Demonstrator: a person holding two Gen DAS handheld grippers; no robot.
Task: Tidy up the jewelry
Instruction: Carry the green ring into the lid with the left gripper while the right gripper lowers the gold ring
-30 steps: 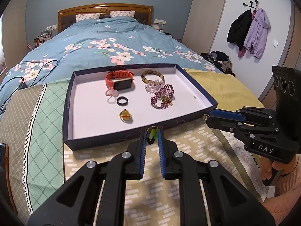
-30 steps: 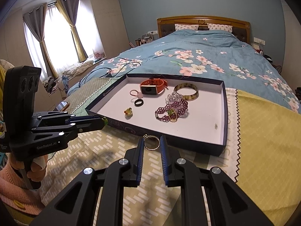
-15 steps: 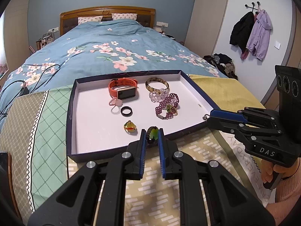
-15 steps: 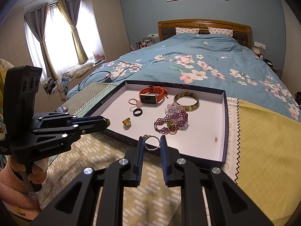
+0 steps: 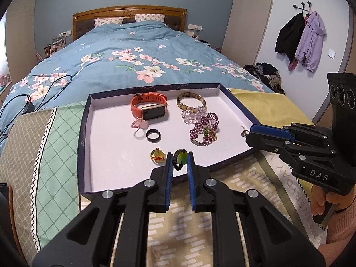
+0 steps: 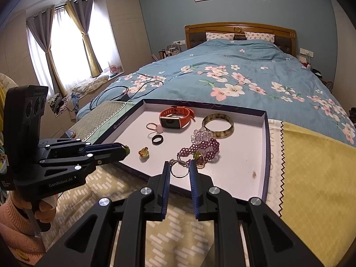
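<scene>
A shallow dark-rimmed tray [image 5: 82, 133] with a white floor lies at the foot of the bed. In it are an orange watch [image 5: 151, 108], a tortoiseshell bangle [image 5: 191, 99], a clear bead bracelet [image 5: 193, 115], a purple bead bracelet [image 5: 203, 130], a pink ring [image 5: 139, 125], a black ring [image 5: 153, 136] and a yellow ring [image 5: 157, 155]. My left gripper [image 5: 179, 160] is shut on a green-stone ring [image 5: 180, 158] over the tray's near edge. My right gripper [image 6: 179, 169] is shut on a silver ring [image 6: 179, 169] above the tray's near part.
The tray rests on patterned cloths [image 5: 44, 146] over a blue floral duvet [image 5: 133, 55]. Black cables [image 5: 33, 93] lie left of the tray. A phone [image 6: 70, 134] lies left of the tray in the right wrist view. Coats [image 5: 302, 42] hang on the right wall.
Both grippers have moved forward, from in front of the tray's near wall to over its near part, each still holding its ring.
</scene>
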